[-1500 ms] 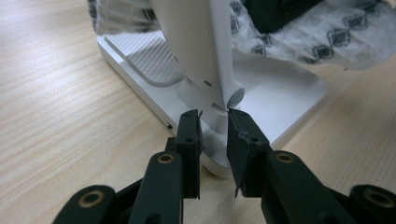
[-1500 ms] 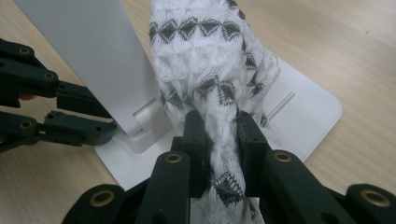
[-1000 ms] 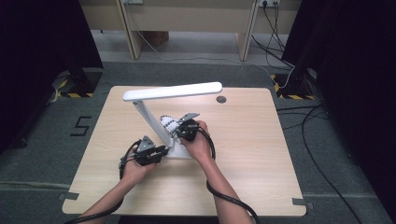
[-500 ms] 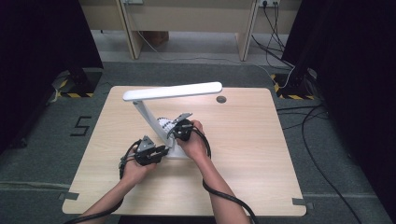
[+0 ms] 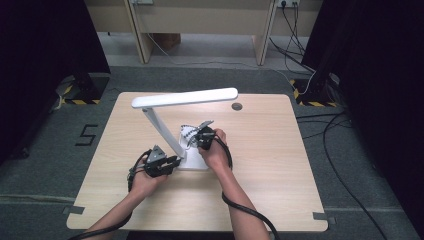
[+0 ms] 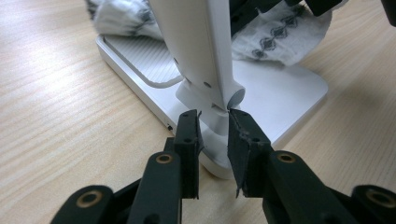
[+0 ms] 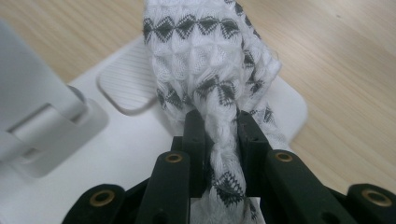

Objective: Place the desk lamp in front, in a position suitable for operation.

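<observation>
A white desk lamp stands mid-table, its long head level above a flat base. My left gripper comes at the base from the left. In the left gripper view its jaws clamp the hinge at the foot of the slanted stem. My right gripper is over the back of the base, shut on a bunched white cloth with black diamonds. The cloth lies pressed on the base, beside the ribbed pad.
The light wooden table has a round cable hole behind the lamp. Black cables trail from both grippers along the person's forearms. Dark floor, more cables and a desk frame lie beyond the far edge.
The right gripper with the cloth has shifted a little to the left over the lamp's base. The left gripper has kept still at the hinge.
</observation>
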The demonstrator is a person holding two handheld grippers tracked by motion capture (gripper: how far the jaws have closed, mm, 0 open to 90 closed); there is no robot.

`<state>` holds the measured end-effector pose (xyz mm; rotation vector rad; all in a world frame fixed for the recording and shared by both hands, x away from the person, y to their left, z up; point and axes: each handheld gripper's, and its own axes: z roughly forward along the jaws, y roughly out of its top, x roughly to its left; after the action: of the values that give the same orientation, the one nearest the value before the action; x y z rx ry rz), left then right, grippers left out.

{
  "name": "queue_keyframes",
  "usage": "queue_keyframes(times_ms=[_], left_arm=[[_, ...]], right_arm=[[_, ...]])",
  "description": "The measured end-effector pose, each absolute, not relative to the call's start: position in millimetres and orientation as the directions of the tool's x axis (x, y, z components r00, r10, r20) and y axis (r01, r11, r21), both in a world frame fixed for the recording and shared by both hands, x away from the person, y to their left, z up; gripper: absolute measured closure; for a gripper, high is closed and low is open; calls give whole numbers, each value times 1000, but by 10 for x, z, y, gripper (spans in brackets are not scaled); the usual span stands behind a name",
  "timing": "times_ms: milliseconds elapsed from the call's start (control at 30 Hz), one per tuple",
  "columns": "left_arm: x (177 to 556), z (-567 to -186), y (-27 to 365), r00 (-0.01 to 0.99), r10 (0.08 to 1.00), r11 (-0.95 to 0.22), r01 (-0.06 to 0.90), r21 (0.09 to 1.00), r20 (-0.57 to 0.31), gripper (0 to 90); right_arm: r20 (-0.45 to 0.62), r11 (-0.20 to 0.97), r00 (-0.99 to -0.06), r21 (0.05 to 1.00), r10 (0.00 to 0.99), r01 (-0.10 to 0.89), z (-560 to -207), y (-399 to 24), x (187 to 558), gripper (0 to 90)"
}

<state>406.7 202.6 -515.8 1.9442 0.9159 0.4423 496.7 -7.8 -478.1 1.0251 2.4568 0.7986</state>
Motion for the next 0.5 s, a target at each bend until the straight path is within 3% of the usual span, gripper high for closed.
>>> queue_keyframes(times_ms=[300, 500], left_arm=[[4066, -5158, 2023, 658, 751, -307, 423, 853, -56, 728], [4066, -5157, 2023, 659, 750, -309, 422, 852, -54, 726]], right_arm=[[-154, 519, -552, 608, 820, 601, -4666, -265, 5013, 779], [-128, 522, -603, 660, 787, 541, -4594, -126, 5008, 770]])
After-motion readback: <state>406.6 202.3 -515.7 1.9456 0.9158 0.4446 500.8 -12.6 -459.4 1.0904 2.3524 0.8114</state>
